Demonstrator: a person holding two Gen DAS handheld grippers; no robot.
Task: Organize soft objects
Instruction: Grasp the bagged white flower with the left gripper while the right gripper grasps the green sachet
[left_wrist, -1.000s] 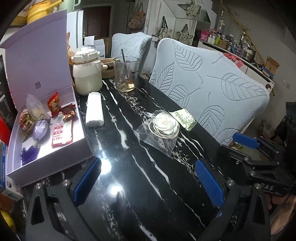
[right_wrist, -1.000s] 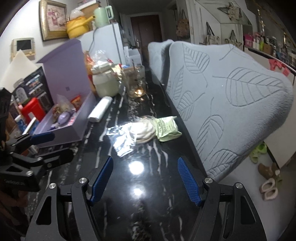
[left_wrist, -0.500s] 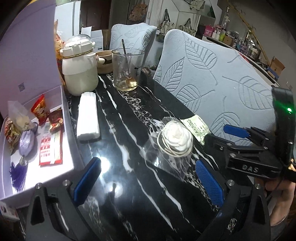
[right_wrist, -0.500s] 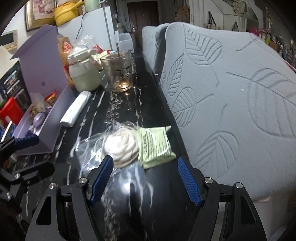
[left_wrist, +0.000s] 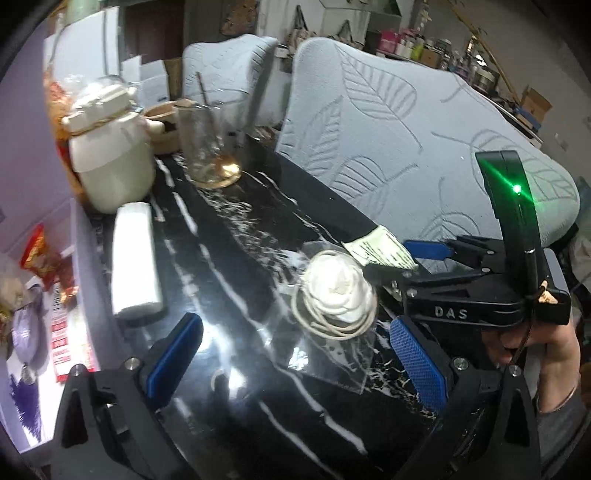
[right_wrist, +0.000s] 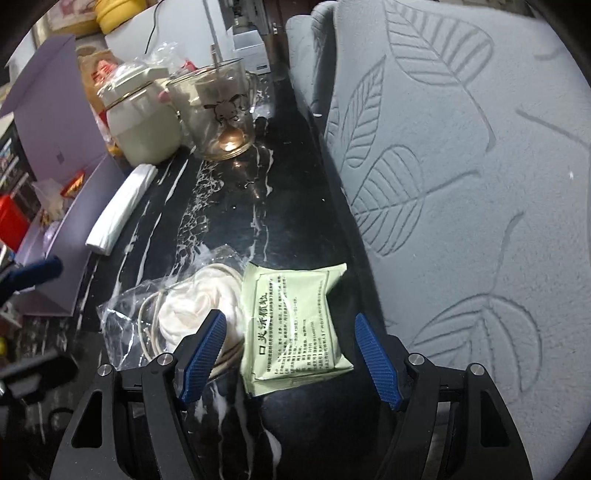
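Right gripper (right_wrist: 291, 354): jaws parted and just narrowing, blue pads straddling the green sachet (right_wrist: 295, 325) without pressing on it; nothing is grasped.
Left gripper (left_wrist: 295, 362): jaws wide apart, holding nothing, low over the black marble table (left_wrist: 240, 266), with the bagged white flower (left_wrist: 338, 291) lying just ahead of its pads.
Task items: the flower, ringed by a coil of cord inside a clear plastic bag (right_wrist: 125, 314), touches the sachet's left edge; both sit near the table's right-hand rim.
Hard to make out: in the left wrist view the right gripper's black body covers most of the sachet; the print on the sachet is too small to read. The purple box (right_wrist: 74, 206) is cut off at the frame edge, its contents blurred.
Edges and room: a grey leaf-patterned chair back (right_wrist: 461, 184) rises directly beside the table's right edge, close to the sachet. Bare tabletop lies between the flower and the white roll (left_wrist: 135, 258).
Surroundings: a cream lidded jar (left_wrist: 107, 162) and a glass cup (left_wrist: 207, 147) with a spoon stand at the far end, well apart from both grippers.
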